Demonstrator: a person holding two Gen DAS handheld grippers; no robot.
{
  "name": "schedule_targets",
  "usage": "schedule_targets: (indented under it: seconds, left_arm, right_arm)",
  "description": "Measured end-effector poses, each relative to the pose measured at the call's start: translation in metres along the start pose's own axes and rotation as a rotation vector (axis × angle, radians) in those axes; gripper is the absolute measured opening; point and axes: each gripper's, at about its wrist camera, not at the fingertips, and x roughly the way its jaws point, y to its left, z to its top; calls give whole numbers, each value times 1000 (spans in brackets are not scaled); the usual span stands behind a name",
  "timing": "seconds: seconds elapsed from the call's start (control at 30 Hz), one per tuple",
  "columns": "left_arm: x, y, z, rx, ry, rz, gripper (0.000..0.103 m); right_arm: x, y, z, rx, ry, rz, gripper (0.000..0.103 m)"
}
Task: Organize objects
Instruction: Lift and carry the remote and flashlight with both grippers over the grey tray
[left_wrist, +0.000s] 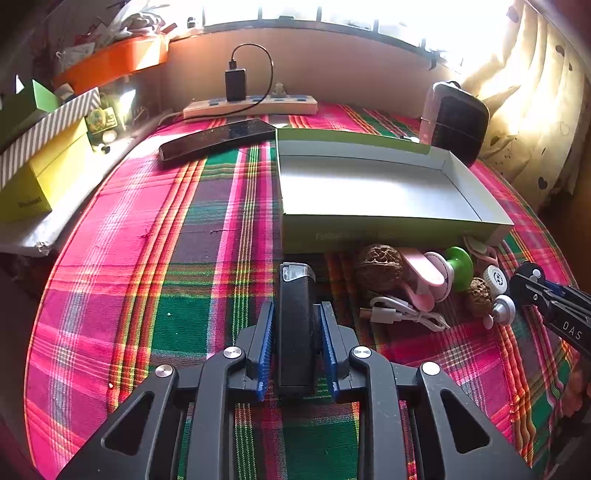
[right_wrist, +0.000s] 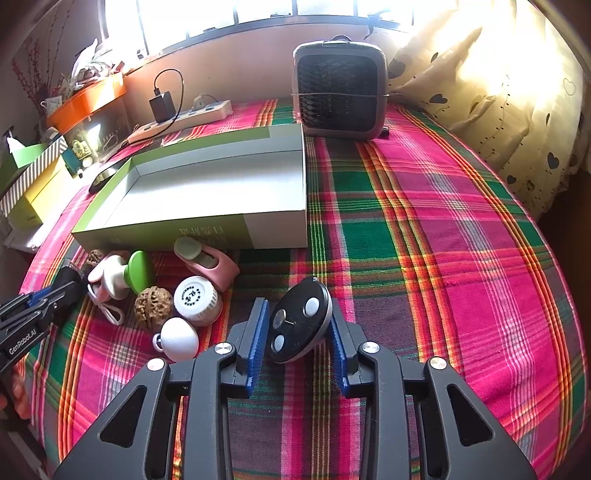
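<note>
My left gripper (left_wrist: 297, 310) is shut on a slim black device (left_wrist: 295, 288) that lies lengthwise on the plaid cloth, with a blue pad against each of its sides. My right gripper (right_wrist: 298, 306) is shut on a black oval remote (right_wrist: 299, 321) with white buttons, tilted between its pads. An open green box (left_wrist: 388, 229) with a grey inside stands just beyond both. Between the grippers lie walnuts (right_wrist: 153, 308), a white bottle cap (right_wrist: 197, 299), a white knob (right_wrist: 177, 338), a green-and-white knob (right_wrist: 138, 271), a pink clip (right_wrist: 210, 262) and a coiled white cable (left_wrist: 402, 314).
A power strip with a black charger (left_wrist: 251, 105) and a long dark remote (left_wrist: 218, 138) lie behind the box. A small grey fan (right_wrist: 340, 88) stands at the back right. A yellow box (left_wrist: 40, 177) sits at the left and curtains (right_wrist: 498, 92) hang at the right.
</note>
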Motion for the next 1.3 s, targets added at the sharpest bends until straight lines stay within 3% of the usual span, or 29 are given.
schedule_targets:
  seconds: [0.67,1.3]
  left_arm:
    - [-4,-2,1,-2,-9,-13,21]
    - [-23,-10,24,14,-10,-93,21]
  right_arm:
    - [-9,0,1,-1,-35,1,28]
    - [-24,5,25,-26,-81,29,28]
